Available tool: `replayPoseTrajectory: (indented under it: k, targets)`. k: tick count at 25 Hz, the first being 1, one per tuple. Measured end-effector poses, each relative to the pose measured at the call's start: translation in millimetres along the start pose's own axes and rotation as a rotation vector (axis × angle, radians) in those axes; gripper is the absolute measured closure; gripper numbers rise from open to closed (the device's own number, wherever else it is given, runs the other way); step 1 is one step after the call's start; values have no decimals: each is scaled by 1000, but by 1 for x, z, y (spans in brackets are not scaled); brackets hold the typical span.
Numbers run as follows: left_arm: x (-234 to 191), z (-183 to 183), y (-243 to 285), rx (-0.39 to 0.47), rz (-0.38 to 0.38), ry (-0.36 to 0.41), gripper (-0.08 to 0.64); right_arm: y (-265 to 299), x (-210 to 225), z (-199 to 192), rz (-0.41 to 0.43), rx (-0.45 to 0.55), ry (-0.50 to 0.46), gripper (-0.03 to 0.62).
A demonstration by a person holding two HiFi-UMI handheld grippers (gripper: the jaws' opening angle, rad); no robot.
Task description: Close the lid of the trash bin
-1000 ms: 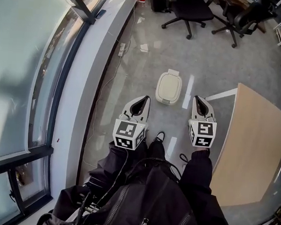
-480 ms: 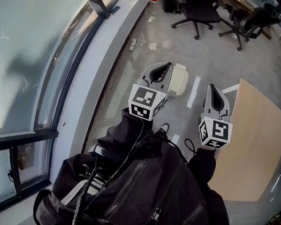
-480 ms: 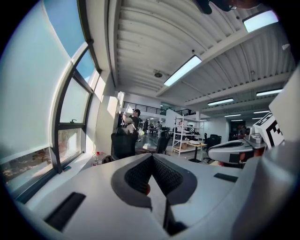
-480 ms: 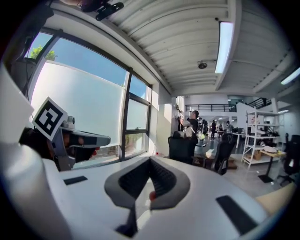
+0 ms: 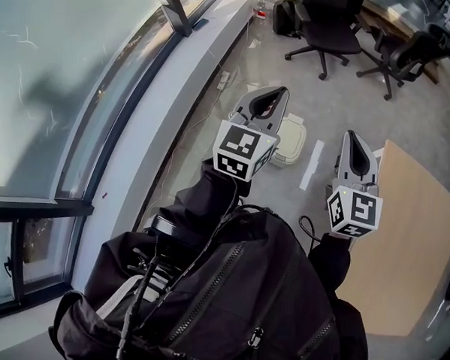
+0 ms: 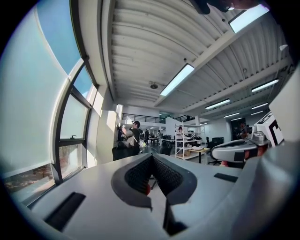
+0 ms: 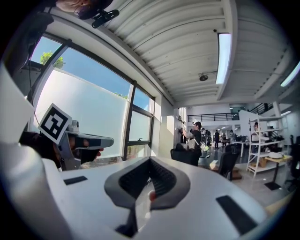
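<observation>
**A:** What sits nearest to us?

**B:** Our black jacket (image 5: pixel 233 304). Past it come the two marker cubes, one on the left (image 5: pixel 244 149) and one on the right (image 5: pixel 353 211). Beyond those are the left gripper (image 5: pixel 270 101) and the right gripper (image 5: pixel 352 138), side by side and apart.

**A:** How do our fingers stand?

**B:** They are pressed together on both. In the left gripper view the dark pads (image 6: pixel 136 176) meet at the tip with nothing between them. The right gripper view shows the same, with its pads (image 7: pixel 164 180) closed on each other and empty.

**A:** Where is the trash bin?

**B:** The trash bin (image 5: pixel 285 160) is on the grey floor. In the head view it shows just below and right of the left fingertips, half covered by that gripper, and to the left of the right fingertips. We touch it with neither gripper. What we see of its cream lid (image 5: pixel 295 134) lies flat.

**A:** What is around it?

**B:** A white strip (image 5: pixel 313 165) lies on the floor between the bin and our right fingers. A wooden table (image 5: pixel 410 245) stands to the right of them.

**A:** And farther off?

**B:** Two office chairs (image 5: pixel 323 26) stand beyond both fingertips, and the window wall (image 5: pixel 64 92) curves along to the left of our left fingers. Both gripper views look level down the room. There we see white shelves (image 6: pixel 186 140) and a standing person (image 6: pixel 135 136) far ahead of the closed tips.
</observation>
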State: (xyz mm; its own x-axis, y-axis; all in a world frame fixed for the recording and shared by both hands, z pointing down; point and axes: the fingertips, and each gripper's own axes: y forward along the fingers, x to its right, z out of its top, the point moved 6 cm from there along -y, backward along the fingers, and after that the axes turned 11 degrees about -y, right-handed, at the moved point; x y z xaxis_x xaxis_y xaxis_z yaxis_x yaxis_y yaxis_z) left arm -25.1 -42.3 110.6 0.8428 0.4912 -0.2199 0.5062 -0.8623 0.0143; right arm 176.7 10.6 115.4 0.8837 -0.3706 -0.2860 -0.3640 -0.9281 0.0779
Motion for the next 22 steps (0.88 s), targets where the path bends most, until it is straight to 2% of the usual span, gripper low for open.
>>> replayPoseTrajectory:
  k: [9, 22]
  targets:
    - [-1, 11, 0, 32, 8, 8, 560, -3, 1, 10, -23, 37, -18, 588]
    - [-12, 10, 3, 28, 18, 10, 560, 7, -3, 11, -22, 52, -19, 588]
